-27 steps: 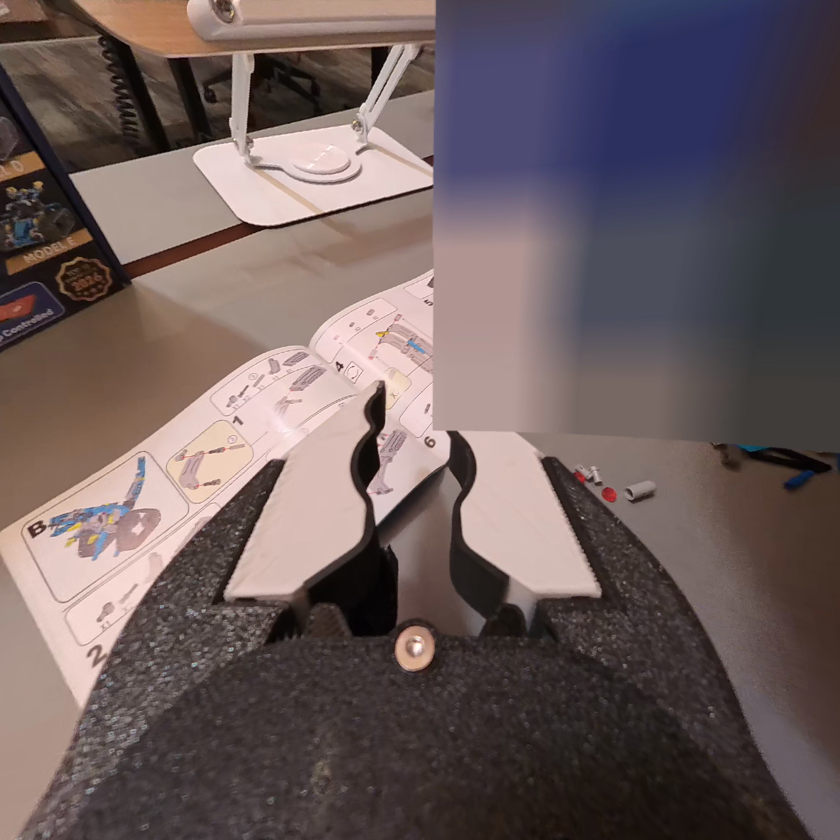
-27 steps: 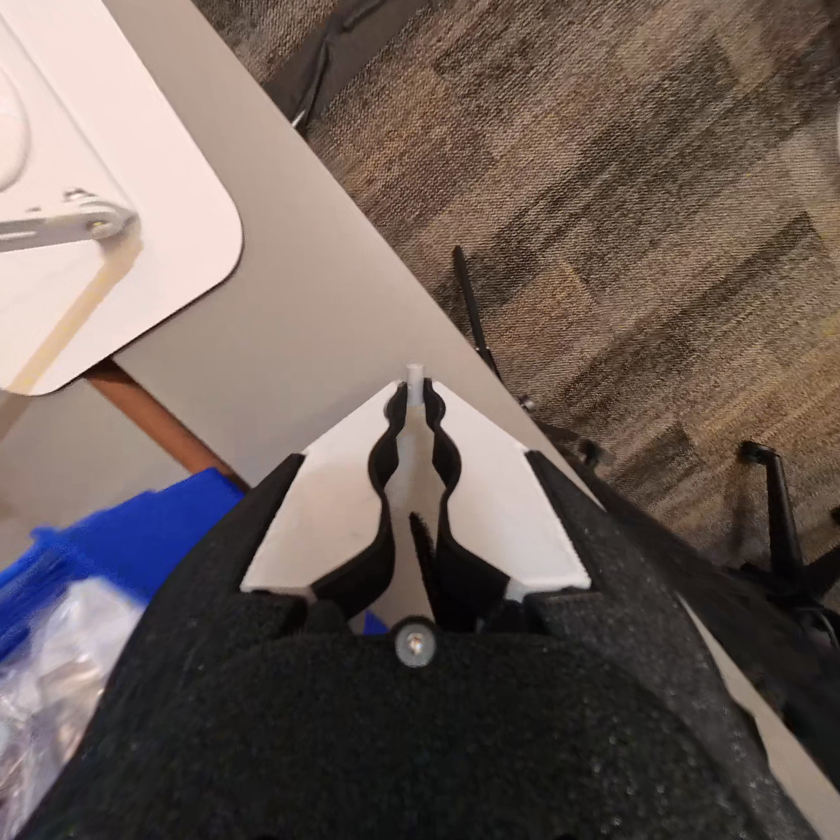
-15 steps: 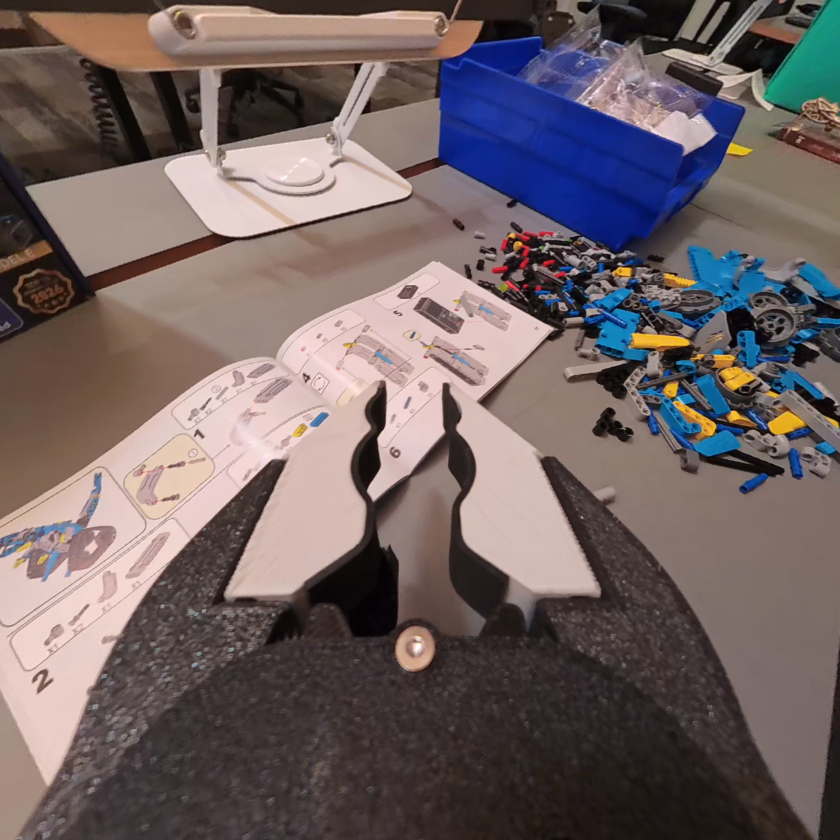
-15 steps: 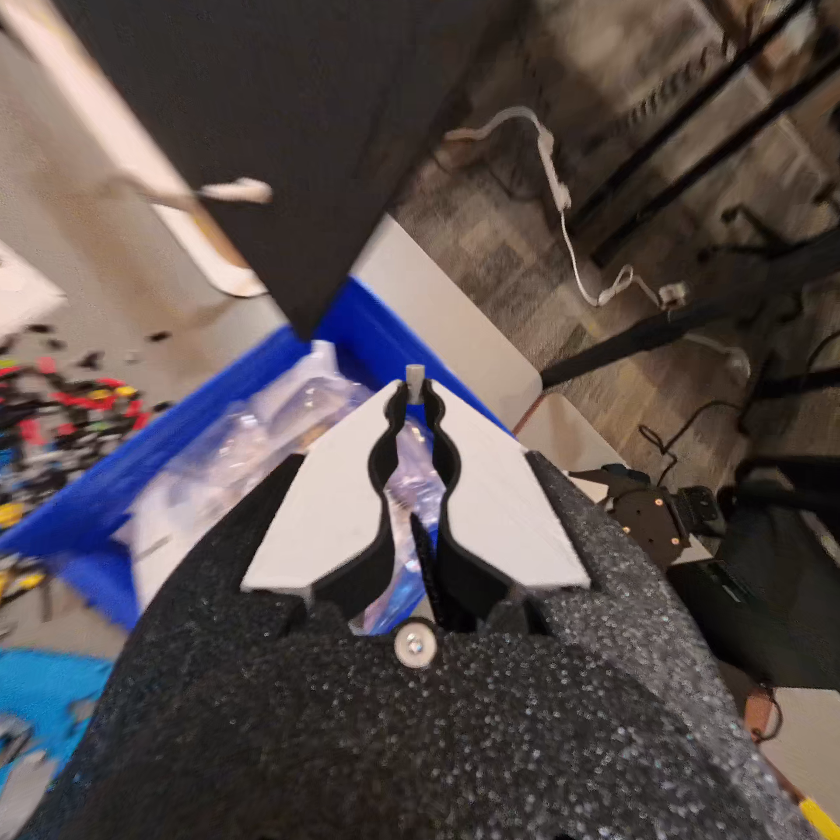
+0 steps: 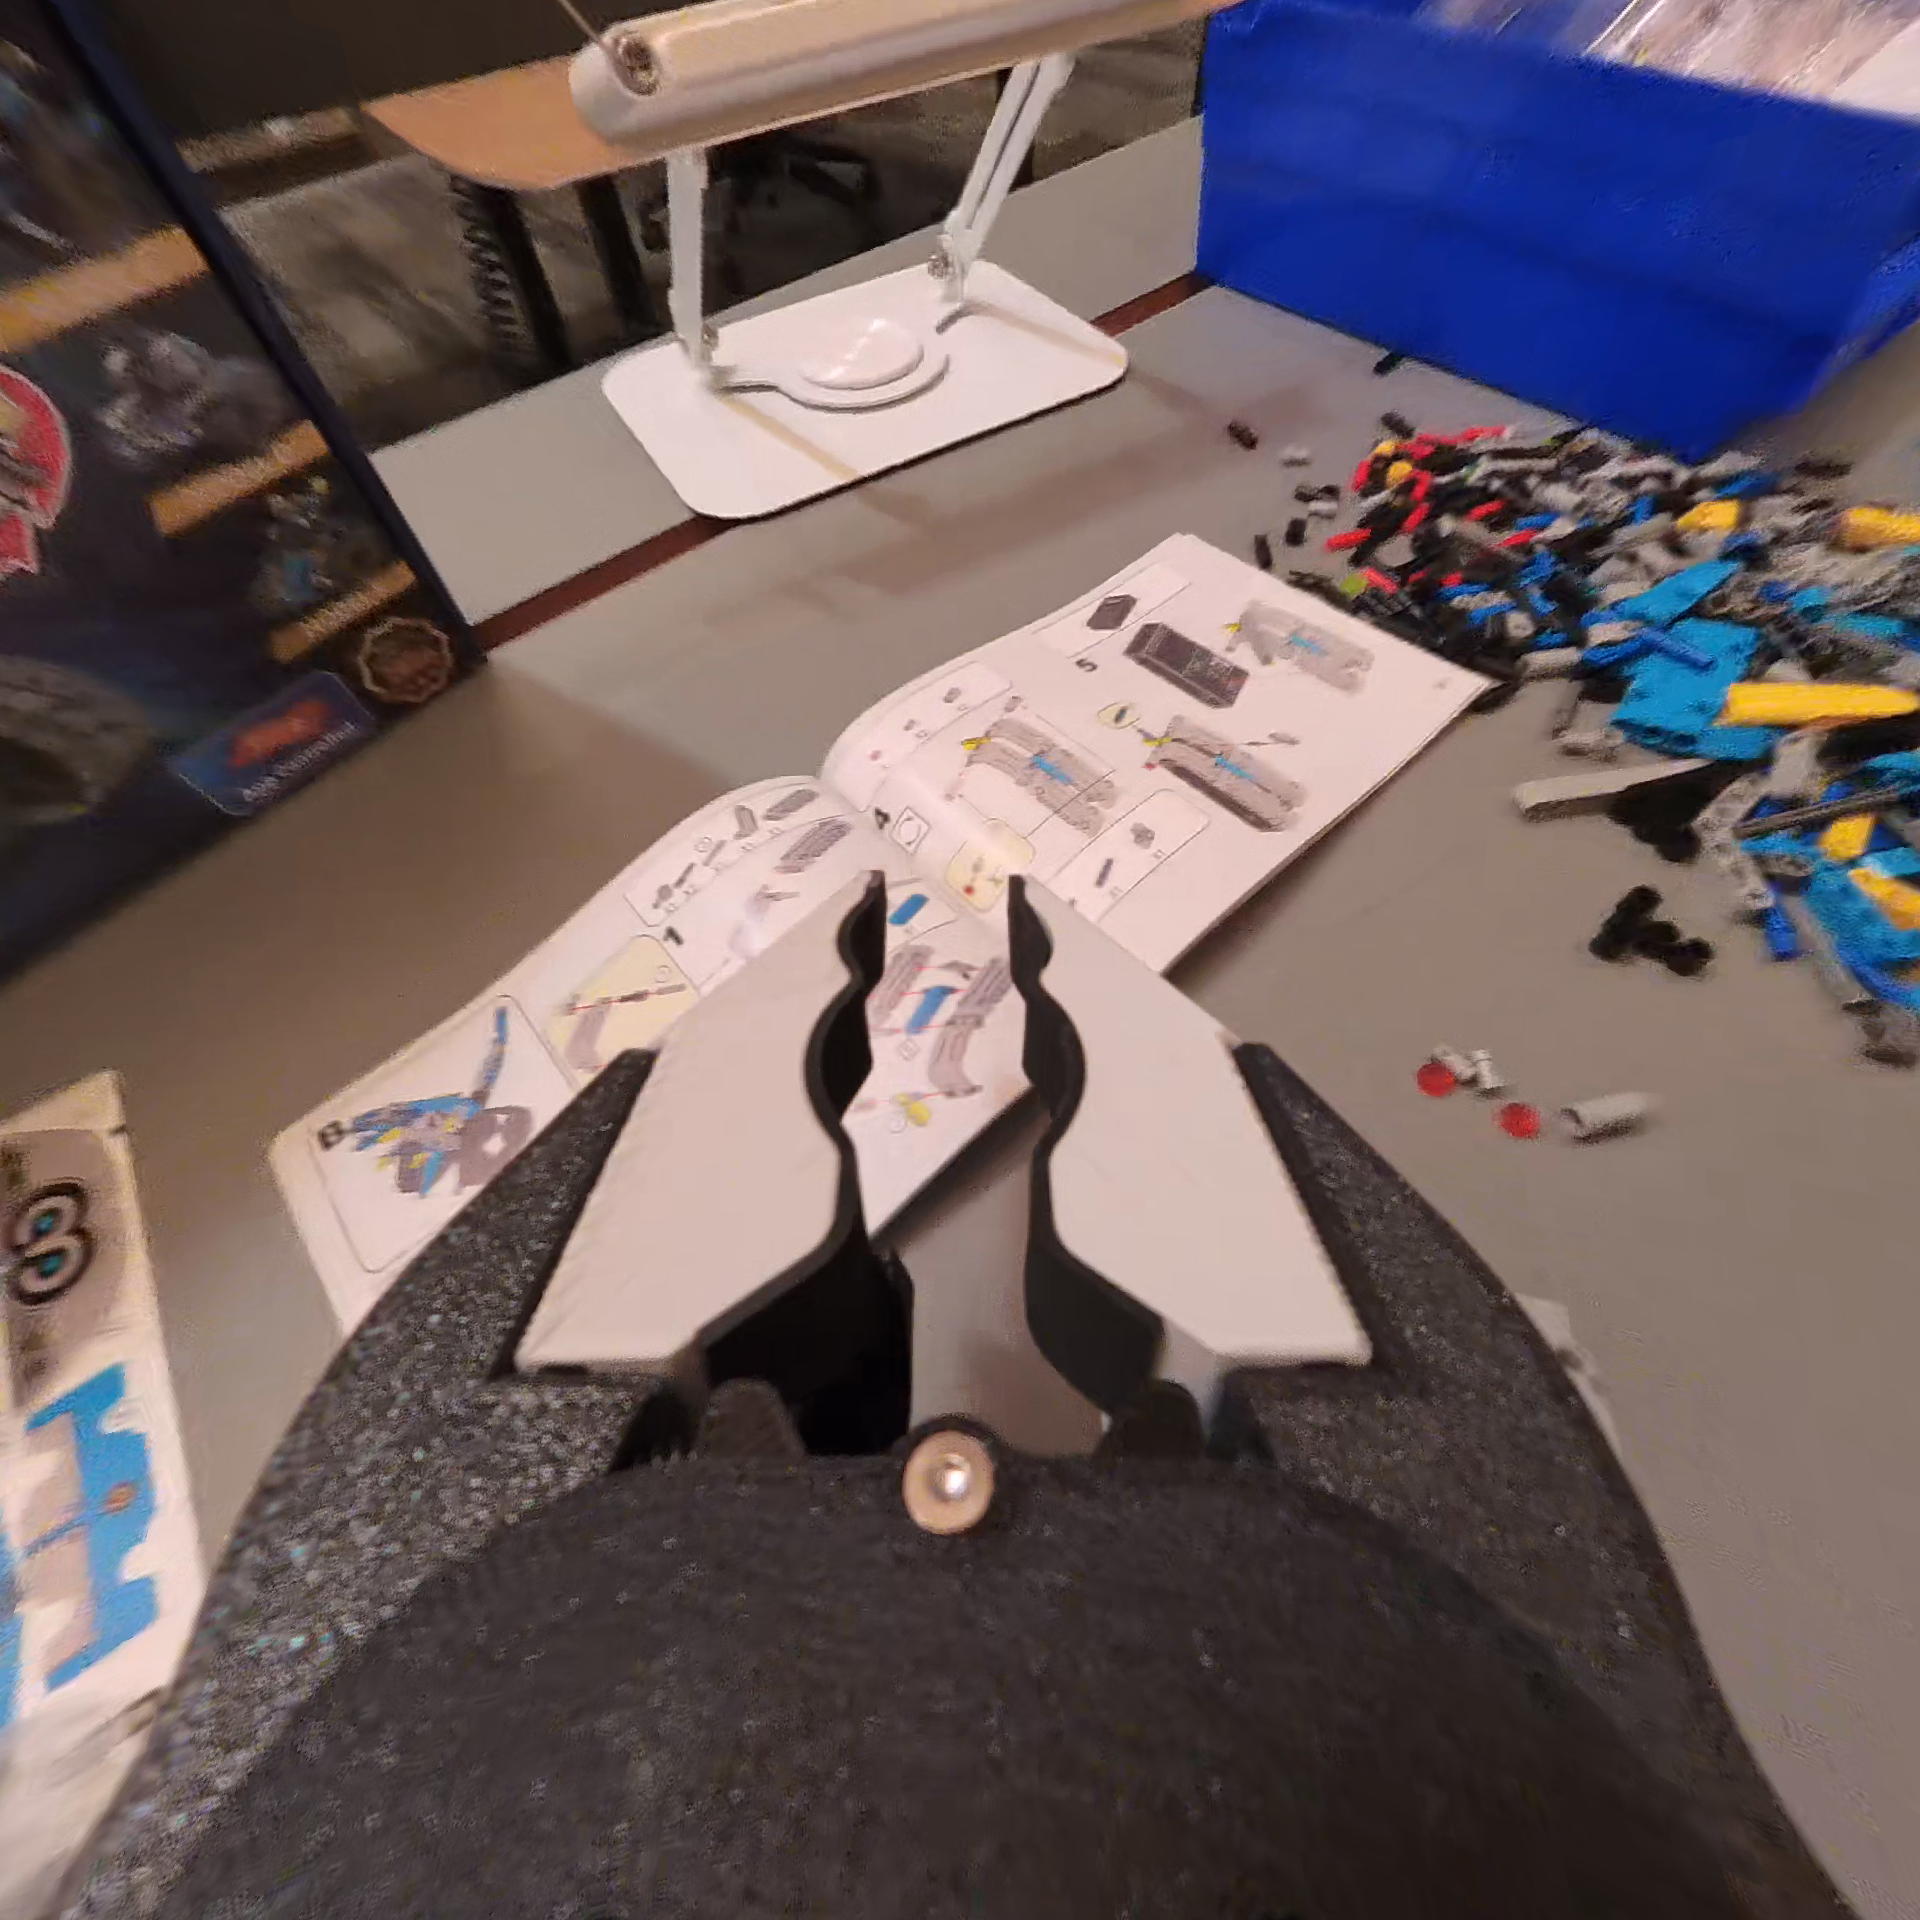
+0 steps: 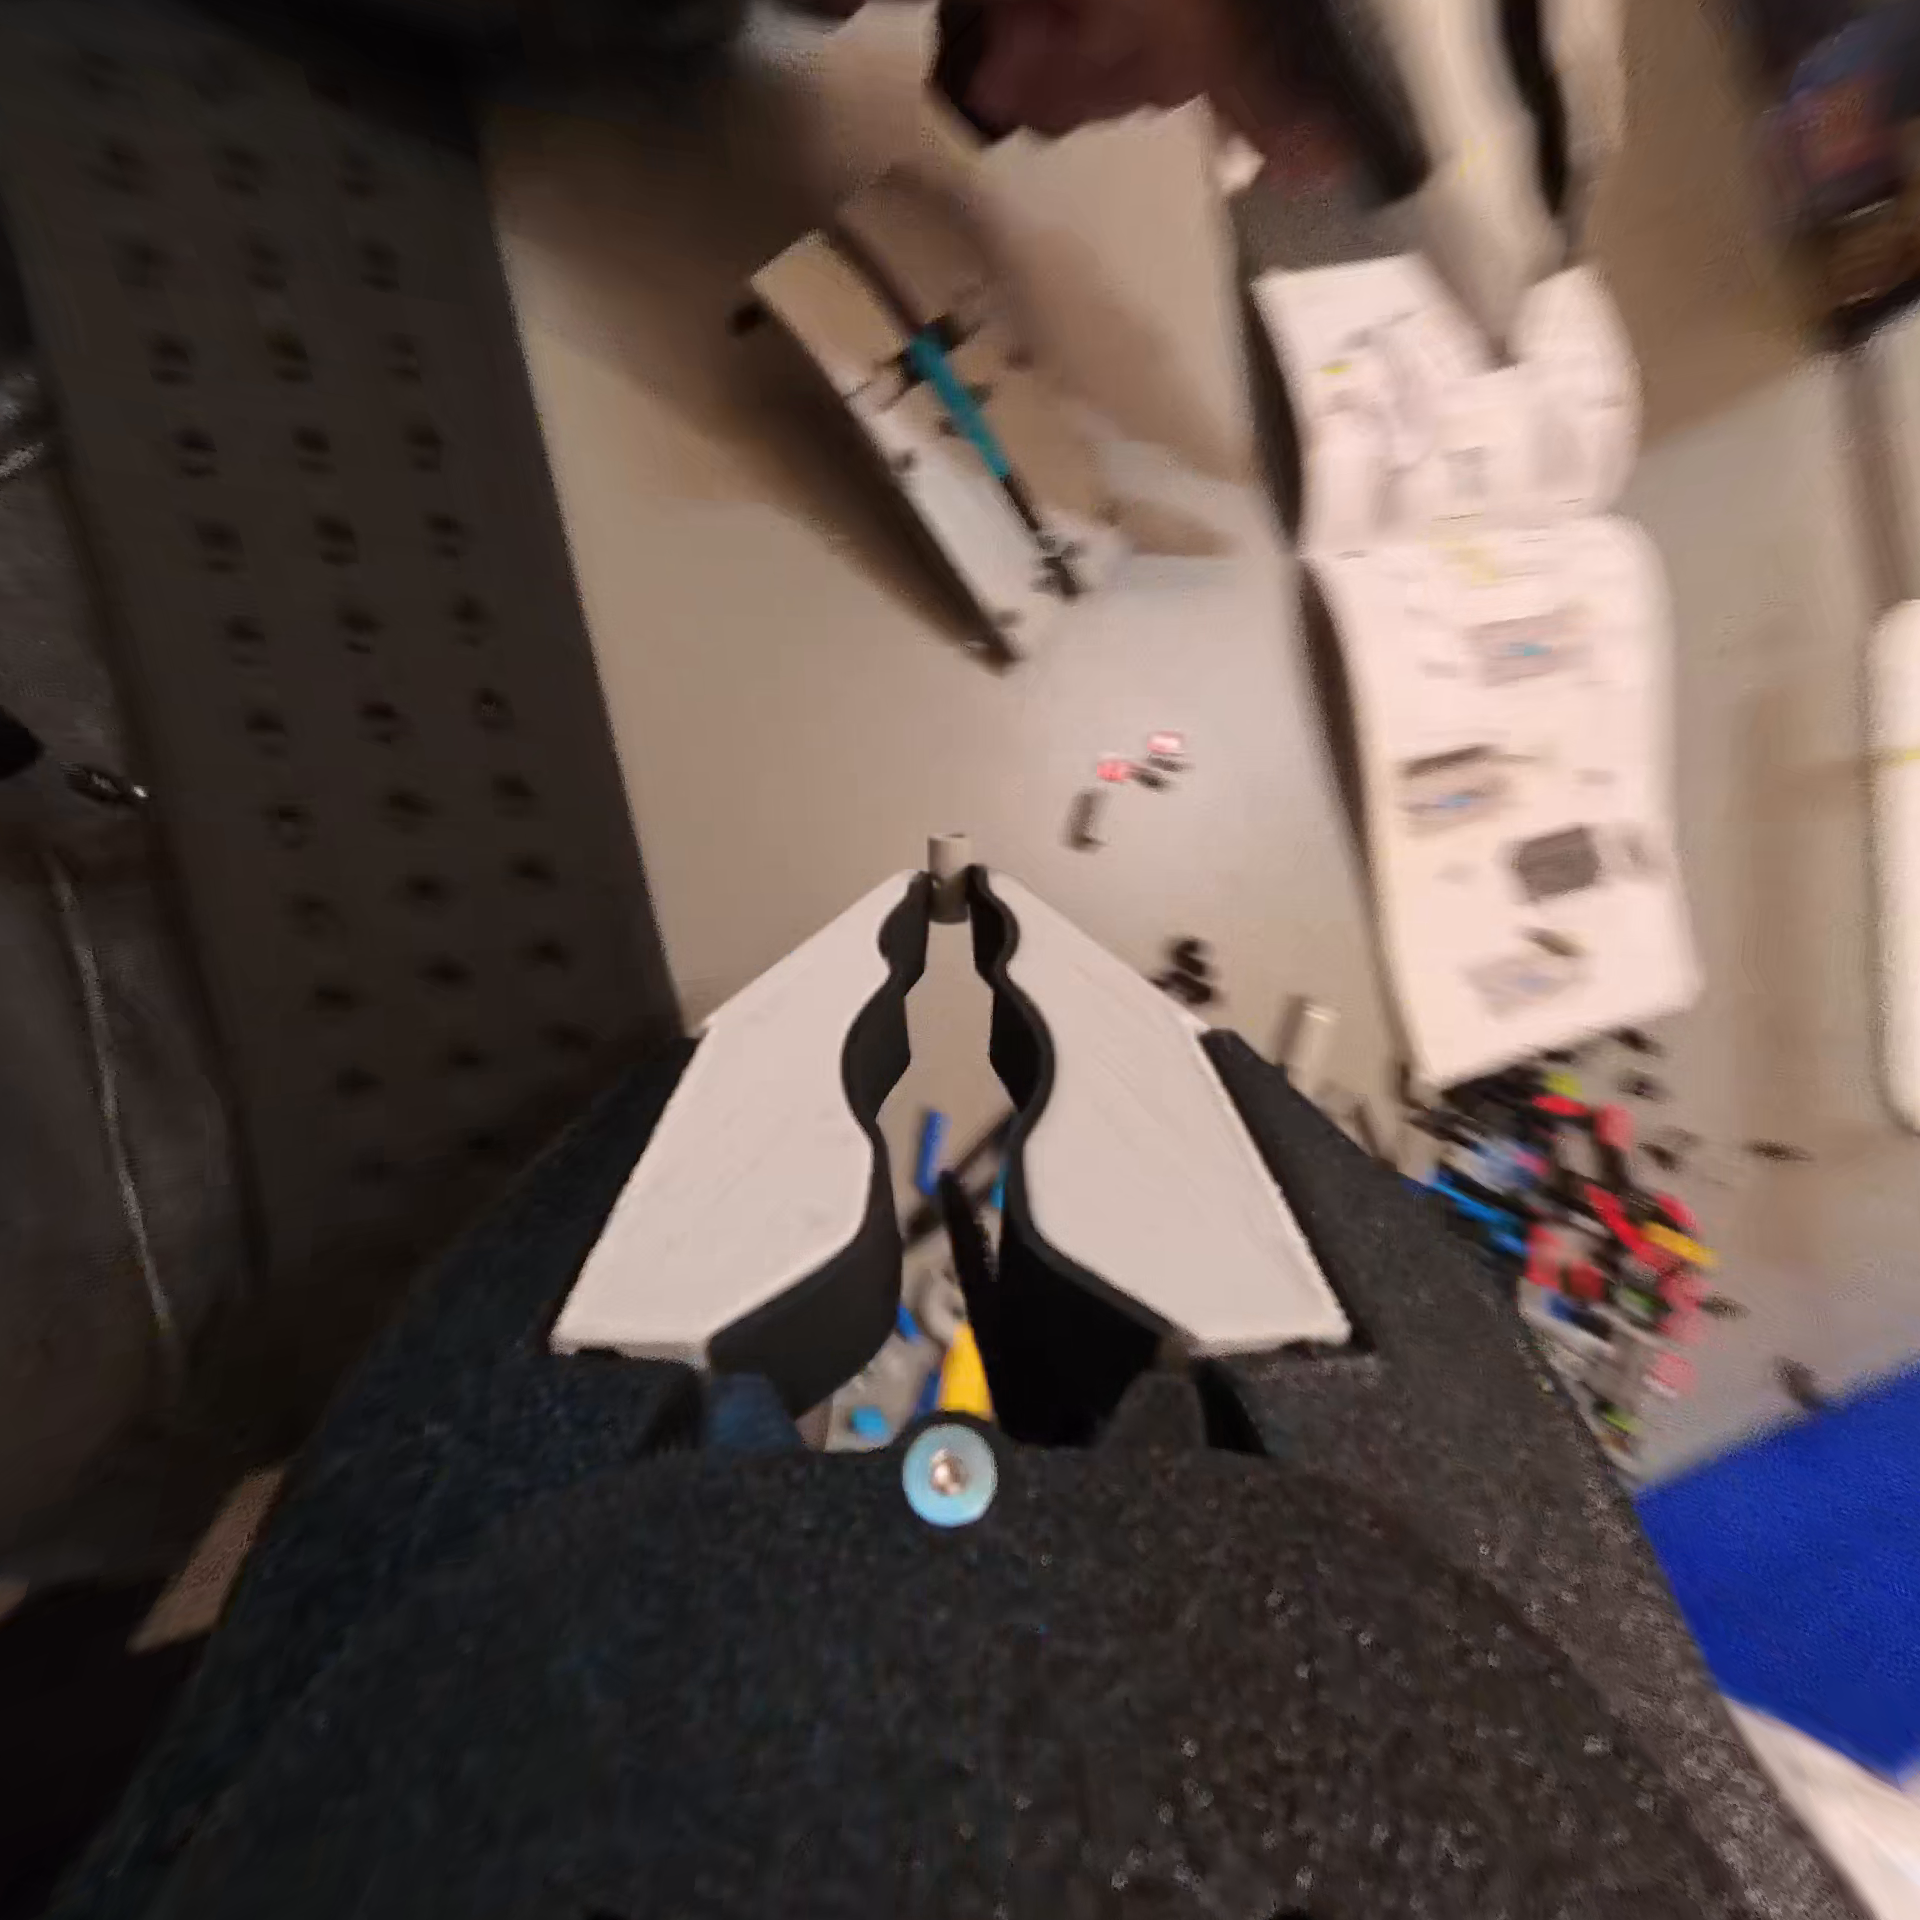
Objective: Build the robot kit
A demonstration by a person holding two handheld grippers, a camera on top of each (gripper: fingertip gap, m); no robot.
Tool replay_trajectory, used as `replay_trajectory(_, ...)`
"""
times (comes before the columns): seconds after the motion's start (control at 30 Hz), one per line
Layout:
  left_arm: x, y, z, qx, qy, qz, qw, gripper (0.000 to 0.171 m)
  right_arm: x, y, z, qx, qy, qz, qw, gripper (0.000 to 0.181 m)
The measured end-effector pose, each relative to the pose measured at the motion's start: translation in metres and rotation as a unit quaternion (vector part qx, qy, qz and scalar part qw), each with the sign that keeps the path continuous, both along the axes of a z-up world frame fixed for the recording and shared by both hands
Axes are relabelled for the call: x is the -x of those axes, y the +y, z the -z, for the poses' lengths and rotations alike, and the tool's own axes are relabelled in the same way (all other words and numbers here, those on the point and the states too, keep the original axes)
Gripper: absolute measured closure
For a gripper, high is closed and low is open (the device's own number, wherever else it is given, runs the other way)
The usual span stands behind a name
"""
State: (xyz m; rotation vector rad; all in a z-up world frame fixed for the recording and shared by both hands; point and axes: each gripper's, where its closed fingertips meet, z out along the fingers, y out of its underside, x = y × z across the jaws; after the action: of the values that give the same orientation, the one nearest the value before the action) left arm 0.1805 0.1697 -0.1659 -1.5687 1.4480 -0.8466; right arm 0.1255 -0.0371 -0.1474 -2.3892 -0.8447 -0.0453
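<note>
My right gripper [image 6: 950, 885] is shut on a small grey cylindrical connector piece [image 6: 948, 860] that sticks out past its tips, high above the grey table. My left gripper [image 5: 943, 894] is open and empty, hovering over an open instruction booklet [image 5: 1143, 748]. The booklet also shows in the blurred right wrist view [image 6: 1496, 769]. A pile of small blue, yellow, red and black building pieces [image 5: 1704, 665] lies right of the booklet. A few loose red and grey pieces [image 5: 1517, 1101] lie right of my left gripper.
A blue bin [image 5: 1538, 208] stands at the back right. A white desk lamp [image 5: 862, 384] stands behind the booklet. A dark printed box [image 5: 177, 540] stands at the left, a sticker sheet [image 5: 73, 1382] near the left edge. A long partly built grey and teal assembly [image 6: 935, 436] lies farther along the table.
My right gripper has swung round from facing the floor and the blue bin to facing down over the table, still holding the grey piece. My left gripper has pulled back a little over the booklet.
</note>
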Motion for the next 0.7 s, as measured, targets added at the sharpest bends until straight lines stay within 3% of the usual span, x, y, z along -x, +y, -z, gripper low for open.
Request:
replay_trajectory(0.07,-0.001,-0.006,-0.001,-0.004,0.002,0.015,1.000,0.149,0.018,0.010,0.033,0.038,0.028,0.010,0.999,0.175)
replay_trajectory(0.13,-0.001,-0.015,-0.004,0.005,-0.003,0.030,1.000,0.149,0.008,0.026,0.048,0.030,0.028,0.047,0.998,0.175)
replay_trajectory(0.33,0.000,-0.022,-0.011,-0.013,-0.007,0.044,0.999,0.149,-0.025,0.042,0.070,0.049,0.001,0.121,0.991,0.175)
replay_trajectory(0.5,-0.001,-0.022,-0.007,-0.002,0.002,0.045,0.999,0.149,-0.059,0.049,0.071,0.060,-0.020,0.156,0.986,0.175)
replay_trajectory(0.7,0.000,-0.026,-0.006,-0.001,0.008,0.052,0.999,0.149,-0.075,0.060,0.086,0.098,0.009,0.155,0.983,0.175)
